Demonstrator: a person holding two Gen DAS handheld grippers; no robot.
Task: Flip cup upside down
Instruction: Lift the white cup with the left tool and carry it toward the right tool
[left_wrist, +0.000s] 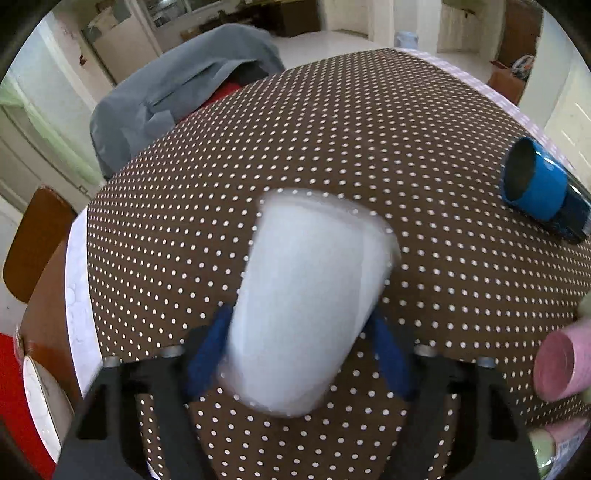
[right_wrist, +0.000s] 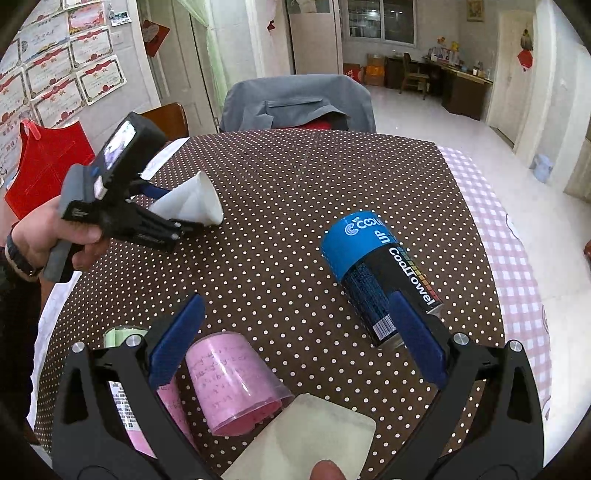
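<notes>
A white plastic cup (left_wrist: 303, 295) is held between the blue pads of my left gripper (left_wrist: 299, 354), blurred by motion, tilted with its wide mouth pointing away over the dotted tablecloth (left_wrist: 332, 147). In the right wrist view the same cup (right_wrist: 188, 203) hangs tilted in the left gripper (right_wrist: 162, 221) above the table's left side, mouth toward the right. My right gripper (right_wrist: 291, 339) is open and empty, low over the near table edge.
A blue and black CoolTowel can (right_wrist: 373, 273) lies on its side at the right. A pink cup (right_wrist: 232, 384) lies on its side near the front, beside a pale square pad (right_wrist: 314, 439). A grey-covered chair (right_wrist: 295, 103) stands behind the table.
</notes>
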